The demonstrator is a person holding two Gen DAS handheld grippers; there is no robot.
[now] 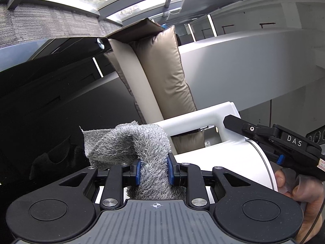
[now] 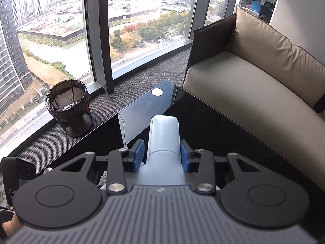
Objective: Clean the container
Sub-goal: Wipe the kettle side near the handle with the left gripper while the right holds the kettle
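The white jug (image 1: pixel 223 162) is held by its handle (image 2: pixel 164 136) in the right gripper (image 2: pixel 162 155); the grey cloth (image 1: pixel 134 142), clamped in the left gripper (image 1: pixel 153 170), should be pressed firmly against the jug.

This is a lounge corner high up in an office tower. Floor-to-ceiling windows (image 2: pixel 142 20) look down on city blocks, a river and trees far below. Grey striped carpet (image 2: pixel 154 69) covers the floor, a beige sofa (image 2: pixel 254 77) stands at the far edge of a glossy black table (image 2: pixel 203 118), and a bin lined with a black bag (image 2: pixel 69 109) sits by the glass
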